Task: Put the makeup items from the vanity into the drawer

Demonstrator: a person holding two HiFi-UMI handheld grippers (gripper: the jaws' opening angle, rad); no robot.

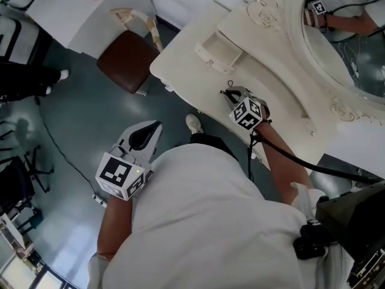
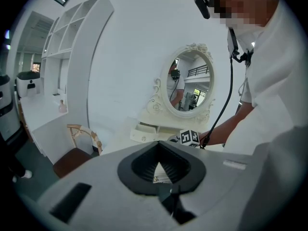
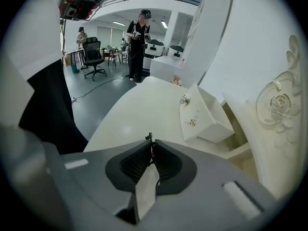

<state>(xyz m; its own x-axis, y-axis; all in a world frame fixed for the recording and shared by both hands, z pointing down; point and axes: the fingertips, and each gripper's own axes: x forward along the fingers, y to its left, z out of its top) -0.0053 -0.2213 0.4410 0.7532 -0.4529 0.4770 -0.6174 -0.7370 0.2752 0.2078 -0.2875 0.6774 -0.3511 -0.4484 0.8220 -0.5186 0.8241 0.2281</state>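
Vanity [image 1: 191, 80]: top looks bare in every view; no loose makeup items are visible on it. Drawer [image 1: 212, 58]: pulled open at the back of the top, and its inside seems empty from the head view, though that is hard to confirm. Right gripper [image 1: 233, 96]: low over the top, short of the drawer, jaws pressed onto a thin dark item [image 3: 148, 138] too small to identify. Left gripper [image 1: 155, 127]: off the table edge over the floor, jaws closed on nothing. Judgement: a late or last carry, with this item not yet dropped in.

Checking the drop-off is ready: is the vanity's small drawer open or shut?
Open. The drawer sticks out from the front of the vanity, and the head view looks down into it.
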